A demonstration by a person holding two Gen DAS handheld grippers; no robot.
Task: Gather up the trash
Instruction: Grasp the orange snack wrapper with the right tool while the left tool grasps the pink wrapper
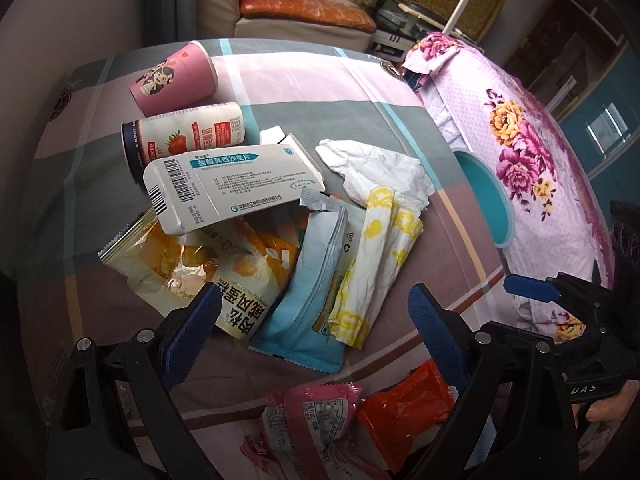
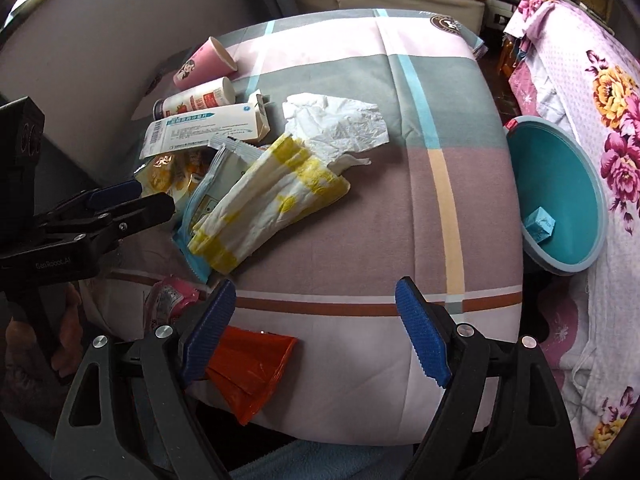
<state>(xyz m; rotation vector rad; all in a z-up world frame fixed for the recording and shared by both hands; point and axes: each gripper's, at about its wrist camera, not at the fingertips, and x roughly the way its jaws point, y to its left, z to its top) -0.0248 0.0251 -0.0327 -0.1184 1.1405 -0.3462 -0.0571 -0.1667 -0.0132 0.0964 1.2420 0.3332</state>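
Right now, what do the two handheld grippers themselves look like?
Both match: the left gripper and right gripper have black plastic scissor-style arms with silver rivets, each ending in blue ribbed pads with toothed edges. The left gripper's black body carries small pale lettering in the right wrist view. No cables or sleeves show.

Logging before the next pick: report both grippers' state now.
Left gripper: open, holding nothing.
Right gripper: open, holding nothing.

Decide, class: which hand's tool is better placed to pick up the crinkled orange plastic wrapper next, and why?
Probably the right. The right tool is open and empty, with the crinkled orange plastic wrapper lying beside its left finger. The left tool, also open, hangs over the light blue foil pouch instead.
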